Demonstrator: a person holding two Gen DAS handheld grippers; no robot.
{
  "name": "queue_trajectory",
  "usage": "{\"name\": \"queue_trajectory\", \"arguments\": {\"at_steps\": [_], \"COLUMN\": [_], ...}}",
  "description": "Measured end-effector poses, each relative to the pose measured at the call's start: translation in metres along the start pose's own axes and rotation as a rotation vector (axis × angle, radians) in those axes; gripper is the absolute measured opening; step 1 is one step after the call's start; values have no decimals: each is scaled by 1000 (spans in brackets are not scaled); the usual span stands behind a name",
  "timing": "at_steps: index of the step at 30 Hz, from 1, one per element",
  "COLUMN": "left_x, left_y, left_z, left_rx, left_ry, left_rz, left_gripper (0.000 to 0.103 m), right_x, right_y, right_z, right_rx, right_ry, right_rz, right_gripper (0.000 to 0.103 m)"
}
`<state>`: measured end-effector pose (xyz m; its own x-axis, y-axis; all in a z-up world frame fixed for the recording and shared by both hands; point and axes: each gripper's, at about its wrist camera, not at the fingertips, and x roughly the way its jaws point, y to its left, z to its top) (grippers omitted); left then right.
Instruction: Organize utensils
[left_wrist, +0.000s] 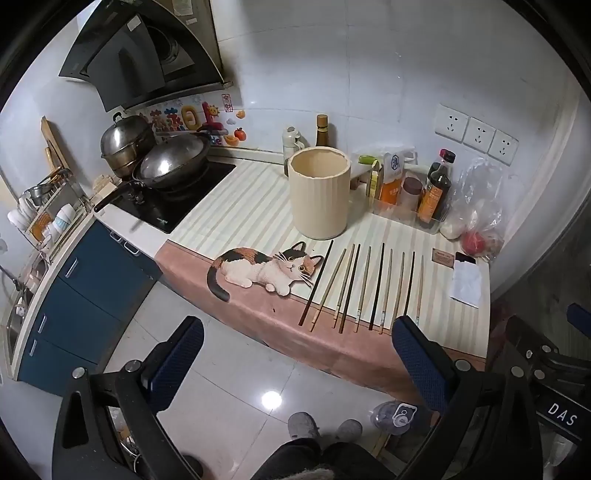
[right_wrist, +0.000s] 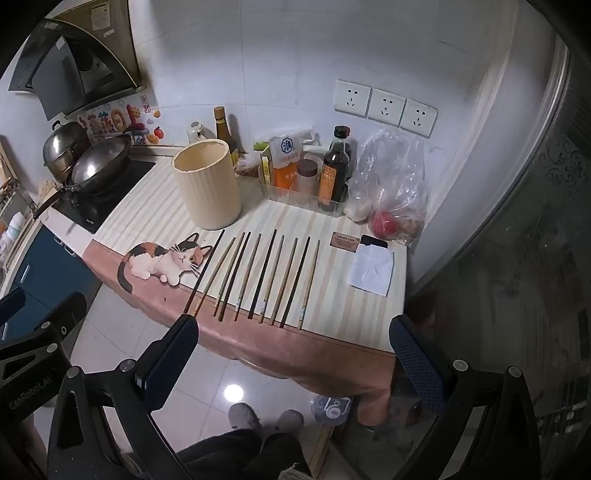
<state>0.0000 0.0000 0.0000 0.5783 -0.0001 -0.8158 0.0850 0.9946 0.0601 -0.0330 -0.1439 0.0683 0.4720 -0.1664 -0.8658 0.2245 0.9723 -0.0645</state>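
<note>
Several chopsticks (left_wrist: 364, 284), dark and light, lie side by side on the striped mat, tips toward the front edge; they also show in the right wrist view (right_wrist: 255, 277). A cream ribbed utensil holder (left_wrist: 319, 192) stands upright and looks empty behind them, also in the right wrist view (right_wrist: 208, 184). My left gripper (left_wrist: 295, 354) is open and empty, held above the floor in front of the counter. My right gripper (right_wrist: 293, 350) is open and empty, just short of the counter's front edge.
A cat-shaped mat (left_wrist: 262, 267) lies left of the chopsticks. A wok (left_wrist: 171, 162) and steamer pot (left_wrist: 125, 142) sit on the stove at left. A clear tray of sauce bottles (left_wrist: 436, 195), a plastic bag (left_wrist: 476, 206) and a paper napkin (left_wrist: 466, 283) are at right.
</note>
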Motion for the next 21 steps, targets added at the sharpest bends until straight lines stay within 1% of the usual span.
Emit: {"name": "queue_trajectory", "arguments": {"at_steps": [6,12,19,21], "left_x": [0,-1,3,4], "left_y": [0,0,2,8], "left_z": [0,1,-2,-1], "left_rx": [4,3,4,3], "left_ry": [2,-1,-1,-2], "left_rz": [5,5,5,1], "left_gripper": [103,103,103,103], "right_x": [1,1,3,2], "right_y": [0,3,8,9], "right_z": [4,1,4,4], "right_rx": [7,8,11,11], "right_ry": [1,0,-3,-5], "right_rz": [11,10,-5,-9], "right_gripper": [103,103,103,103]}}
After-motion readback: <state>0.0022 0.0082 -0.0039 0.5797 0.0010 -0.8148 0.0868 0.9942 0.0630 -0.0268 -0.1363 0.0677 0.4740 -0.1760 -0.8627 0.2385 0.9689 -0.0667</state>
